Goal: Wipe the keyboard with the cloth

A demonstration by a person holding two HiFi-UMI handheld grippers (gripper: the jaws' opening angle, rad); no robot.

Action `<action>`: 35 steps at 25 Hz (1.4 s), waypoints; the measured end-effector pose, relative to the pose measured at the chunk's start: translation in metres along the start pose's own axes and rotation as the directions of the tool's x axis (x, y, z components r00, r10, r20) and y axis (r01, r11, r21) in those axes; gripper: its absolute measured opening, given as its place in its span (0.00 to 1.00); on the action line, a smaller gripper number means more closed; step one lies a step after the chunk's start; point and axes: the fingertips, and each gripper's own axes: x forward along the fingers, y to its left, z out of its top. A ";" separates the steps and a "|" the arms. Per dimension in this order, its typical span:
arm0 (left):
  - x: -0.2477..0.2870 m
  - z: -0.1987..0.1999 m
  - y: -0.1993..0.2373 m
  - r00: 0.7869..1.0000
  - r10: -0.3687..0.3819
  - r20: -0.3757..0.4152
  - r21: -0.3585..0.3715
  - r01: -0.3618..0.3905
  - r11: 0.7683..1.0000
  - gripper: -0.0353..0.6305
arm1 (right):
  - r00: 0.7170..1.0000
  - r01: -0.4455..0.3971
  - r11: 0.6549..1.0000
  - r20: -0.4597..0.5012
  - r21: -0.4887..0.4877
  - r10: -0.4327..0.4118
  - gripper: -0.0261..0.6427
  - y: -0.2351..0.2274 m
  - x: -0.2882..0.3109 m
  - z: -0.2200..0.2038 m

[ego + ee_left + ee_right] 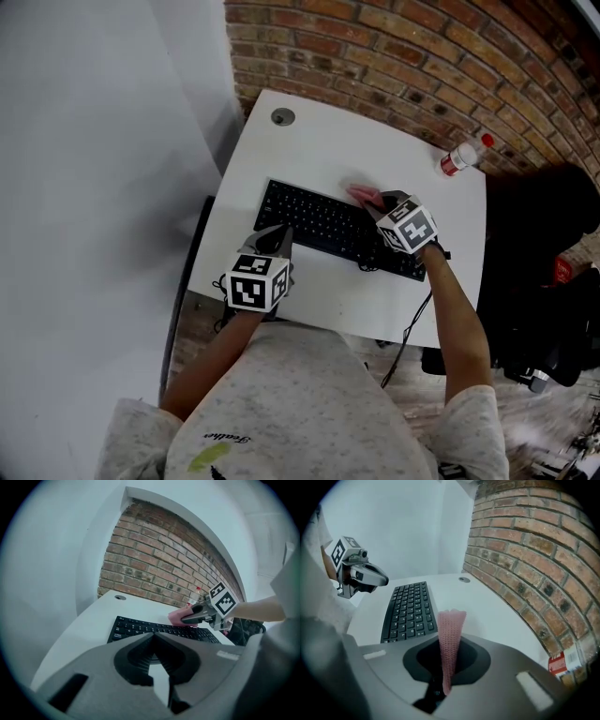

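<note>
The brick wall [394,47] is running along the table's far edge. The white table [328,141] is carrying a black keyboard [319,220], which is lying across its middle, closer to the near edge. The person's grey shirt [281,403] is showing cursive writing on the chest, too small to read.

The left gripper [275,236] is hovering over the keyboard's near left corner; its 2 fingers [117,653] are pressing together at the tips with nothing between them. The right gripper [377,202] is reaching over the keyboard's right part, its fingers [487,667] pinching the pink knitted cloth [450,634], which is sticking out past the tips. The cloth is sitting at the keyboard's far edge, toward its right end.

A plastic bottle [464,155] with a red cap is lying near the table's far right corner; its red and white label is carrying print that is too blurred to read. A round grey grommet [282,116] is sitting at the far left corner.
</note>
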 end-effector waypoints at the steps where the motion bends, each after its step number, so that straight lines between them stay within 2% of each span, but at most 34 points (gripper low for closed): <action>1: -0.001 0.000 0.002 1.000 0.004 0.001 -0.002 -0.004 1.000 0.05 | 1.000 -0.004 1.000 0.001 -0.006 0.004 0.08 0.002 0.002 0.003; 14: -0.015 0.000 0.025 0.999 0.042 0.016 -0.031 -0.042 0.999 0.05 | 0.997 -0.068 0.996 0.041 -0.062 0.071 0.08 0.040 0.028 0.053; 35: -0.043 0.002 0.071 0.992 0.119 0.045 -0.092 -0.115 0.989 0.05 | 0.991 -0.117 0.979 0.046 -0.166 0.126 0.08 0.077 0.071 0.120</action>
